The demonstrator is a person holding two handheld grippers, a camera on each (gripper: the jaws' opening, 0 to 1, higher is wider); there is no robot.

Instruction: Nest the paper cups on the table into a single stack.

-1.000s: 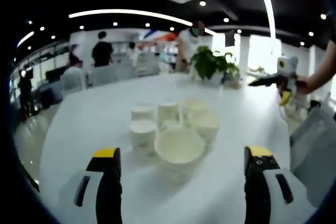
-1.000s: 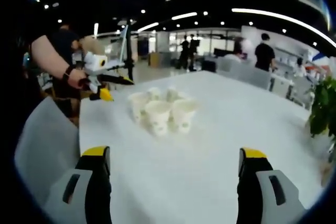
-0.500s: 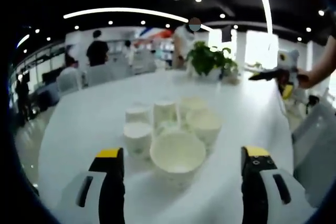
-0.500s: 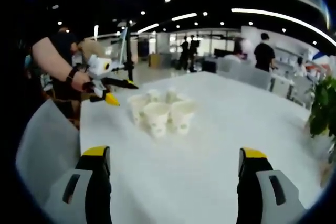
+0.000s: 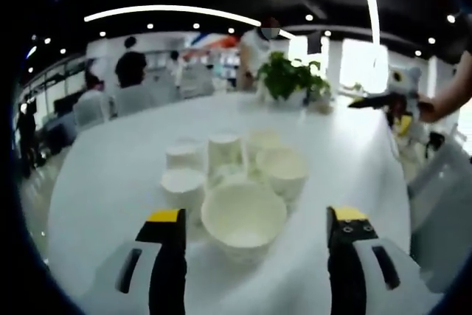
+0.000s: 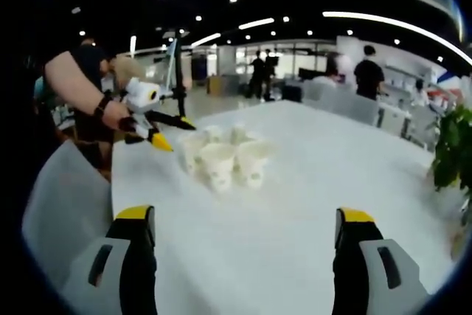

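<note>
Several white paper cups (image 5: 228,175) stand bunched together in the middle of the round white table (image 5: 110,175). The nearest cup (image 5: 243,215) is mouth up, just ahead of my left gripper (image 5: 256,215), which is open, with its yellow-tipped jaws wide to either side of this cup and not touching it. In the right gripper view the same cups (image 6: 221,160) sit farther off, well beyond my right gripper (image 6: 244,215), which is open and holds nothing. The left gripper (image 6: 158,129), in a person's hand, hovers at the cluster's left side.
A potted green plant (image 5: 291,79) stands at the table's far edge beyond the cups. A grey chair (image 6: 59,197) is pushed up to the table on the person's side. People stand and sit in the room behind. The right gripper (image 5: 391,101) hangs over the far right edge.
My left gripper has closed in on the cups, so the nearest cup now lies between its jaw tips. The right gripper has stayed still.
</note>
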